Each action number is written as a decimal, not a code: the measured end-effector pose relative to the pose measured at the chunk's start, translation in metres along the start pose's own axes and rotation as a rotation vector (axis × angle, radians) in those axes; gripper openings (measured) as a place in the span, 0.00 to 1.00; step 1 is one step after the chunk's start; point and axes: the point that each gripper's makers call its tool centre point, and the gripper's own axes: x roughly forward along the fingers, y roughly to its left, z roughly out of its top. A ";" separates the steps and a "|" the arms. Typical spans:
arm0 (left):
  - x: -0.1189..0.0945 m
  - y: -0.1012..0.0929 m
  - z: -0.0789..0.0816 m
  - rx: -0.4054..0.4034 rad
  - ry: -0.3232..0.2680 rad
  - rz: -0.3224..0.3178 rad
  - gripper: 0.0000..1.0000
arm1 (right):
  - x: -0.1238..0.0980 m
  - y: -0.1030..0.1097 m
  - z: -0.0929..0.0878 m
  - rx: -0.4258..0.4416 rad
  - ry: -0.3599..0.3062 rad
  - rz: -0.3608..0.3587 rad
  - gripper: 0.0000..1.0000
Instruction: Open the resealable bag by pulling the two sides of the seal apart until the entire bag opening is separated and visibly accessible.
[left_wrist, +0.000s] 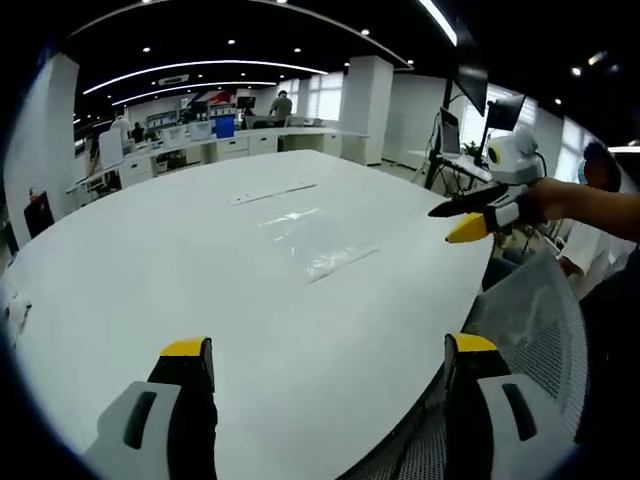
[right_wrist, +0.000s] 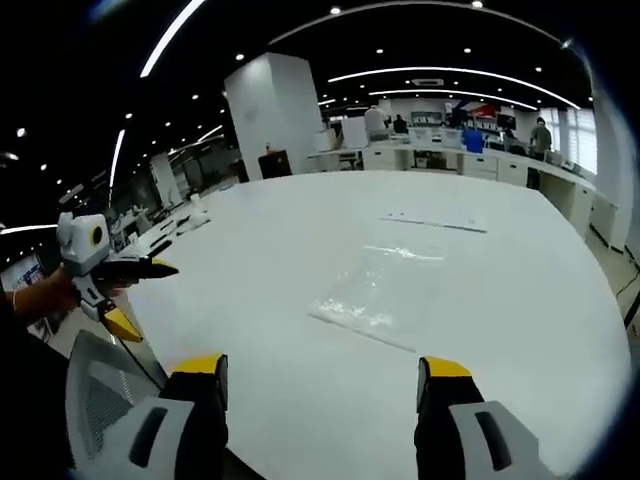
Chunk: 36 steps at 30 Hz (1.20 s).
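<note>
A clear resealable bag (left_wrist: 312, 241) lies flat on the white table (left_wrist: 180, 260), ahead of my left gripper (left_wrist: 328, 352), whose yellow-tipped jaws stand wide apart with nothing between them. In the right gripper view the same bag (right_wrist: 385, 292) lies just beyond my right gripper (right_wrist: 322, 372), also open and empty. The right gripper (left_wrist: 475, 218) enters the left gripper view from the right, held by a hand over the table's edge, jaws spread. The left gripper (right_wrist: 125, 295) shows at the left of the right gripper view, likewise off the table's edge.
A second thin clear strip or bag (left_wrist: 272, 193) lies farther across the table, also seen as the strip (right_wrist: 435, 222). A mesh chair back (left_wrist: 530, 310) stands by the near edge. Desks, monitors (left_wrist: 505, 112), a pillar (right_wrist: 275, 115) and people fill the office behind.
</note>
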 end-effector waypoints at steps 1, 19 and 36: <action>0.000 0.000 0.000 0.000 0.000 -0.001 0.94 | 0.004 -0.001 0.002 -0.012 0.005 0.007 0.76; 0.005 -0.003 0.001 -0.002 0.008 -0.008 0.94 | 0.067 -0.004 0.018 -0.103 0.025 0.070 0.67; 0.009 0.002 0.008 -0.013 -0.005 -0.004 0.93 | 0.121 0.005 0.013 -0.167 0.064 0.163 0.59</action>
